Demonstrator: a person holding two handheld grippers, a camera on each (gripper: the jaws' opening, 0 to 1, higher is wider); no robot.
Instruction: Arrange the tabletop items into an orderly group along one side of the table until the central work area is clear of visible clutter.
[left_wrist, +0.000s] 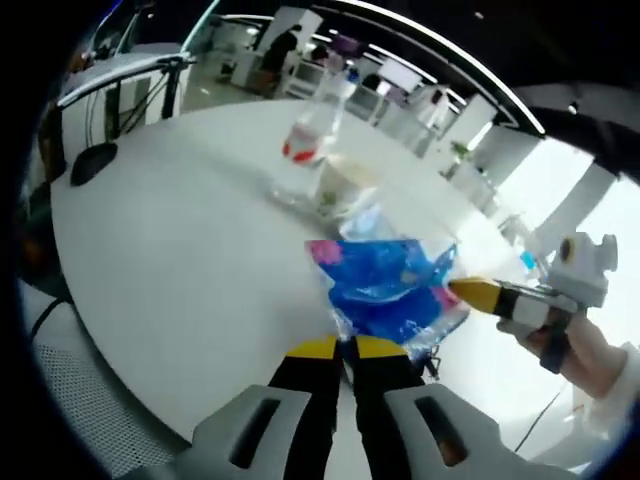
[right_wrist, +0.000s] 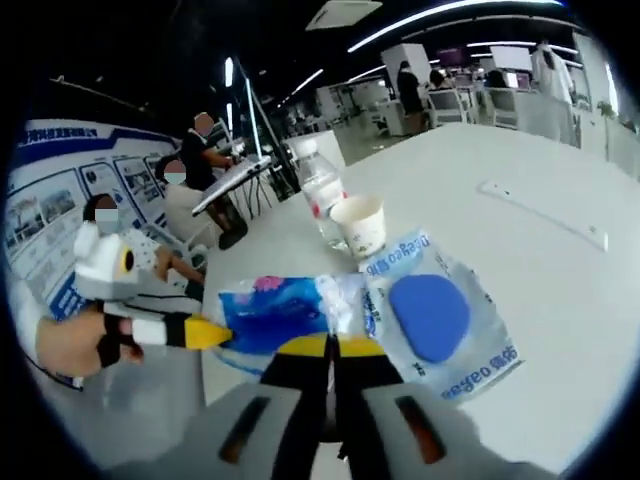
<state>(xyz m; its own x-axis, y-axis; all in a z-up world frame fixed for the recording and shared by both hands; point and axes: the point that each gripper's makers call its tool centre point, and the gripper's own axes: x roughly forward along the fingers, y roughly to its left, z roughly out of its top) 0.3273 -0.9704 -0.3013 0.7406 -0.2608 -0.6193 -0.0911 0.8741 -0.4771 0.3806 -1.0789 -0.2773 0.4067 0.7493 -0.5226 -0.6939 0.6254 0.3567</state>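
Two tongs grip blue packet (left_wrist: 385, 285) at opposite edges: left tongs (left_wrist: 345, 348), right tongs (right_wrist: 330, 346). Cup (right_wrist: 360, 224), bottle (right_wrist: 322, 192) near on white surface (left_wrist: 180, 260).

A: The table (left_wrist: 180, 260) looks smooth, white and faintly glossy. And the pouch (left_wrist: 385, 285)?

B: Thin clear plastic film, crinkled and shiny, printed blue. In the right gripper view there is a second packet (right_wrist: 440, 325), glossy clear film too, with a matt blue pad inside.

A: The bottle (left_wrist: 318, 128) is clear plastic with a red label. The cup (right_wrist: 360, 225)?

B: Matt white, paper by the look.

A: The left gripper (left_wrist: 341, 347)?

B: Black matt jaws with yellow tips, grey plastic body. The right gripper (right_wrist: 332, 345) looks the same.
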